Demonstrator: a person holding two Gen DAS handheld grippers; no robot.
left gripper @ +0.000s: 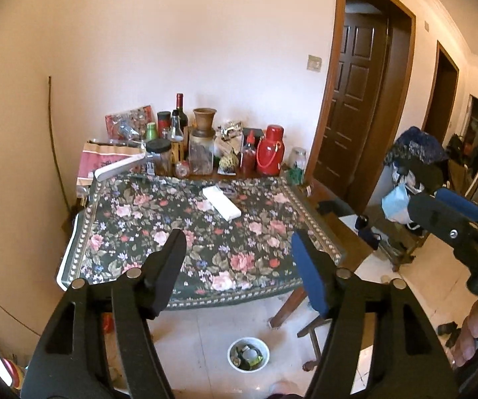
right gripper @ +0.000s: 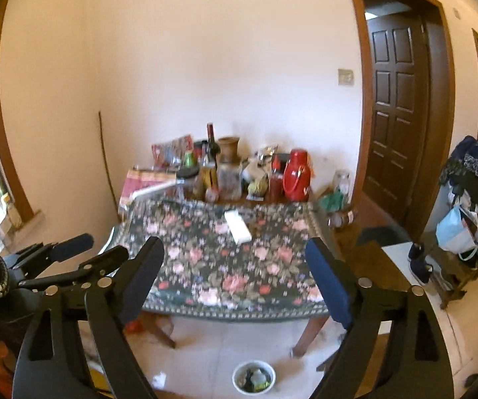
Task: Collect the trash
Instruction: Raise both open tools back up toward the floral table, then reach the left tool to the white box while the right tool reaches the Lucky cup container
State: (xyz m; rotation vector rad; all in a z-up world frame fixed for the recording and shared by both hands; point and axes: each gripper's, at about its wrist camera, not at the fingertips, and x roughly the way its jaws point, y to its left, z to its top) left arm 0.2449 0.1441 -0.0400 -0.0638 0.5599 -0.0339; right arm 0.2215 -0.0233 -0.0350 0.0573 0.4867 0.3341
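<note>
A small white bin (left gripper: 248, 354) (right gripper: 253, 380) with trash in it stands on the tiled floor in front of the table. On the floral tablecloth (left gripper: 205, 249) (right gripper: 225, 266) lies a flat white packet (left gripper: 222, 203) (right gripper: 238, 225). My left gripper (left gripper: 239, 236) is held high above the floor, open and empty, framing the table's near edge. My right gripper (right gripper: 234, 244) is also open with nothing between its fingers. Each gripper shows in the other's view: the right gripper (left gripper: 425, 196) at the right edge, the left gripper (right gripper: 107, 246) at the left.
Bottles, jars and a red thermos (left gripper: 269, 151) (right gripper: 297, 174) crowd the table's far edge by the wall. A dark wooden door (left gripper: 355, 99) stands at the right. A rack with clothes and a blue face mask (left gripper: 395, 204) (right gripper: 455, 229) is further right. A hand (left gripper: 471, 332) holds the right gripper.
</note>
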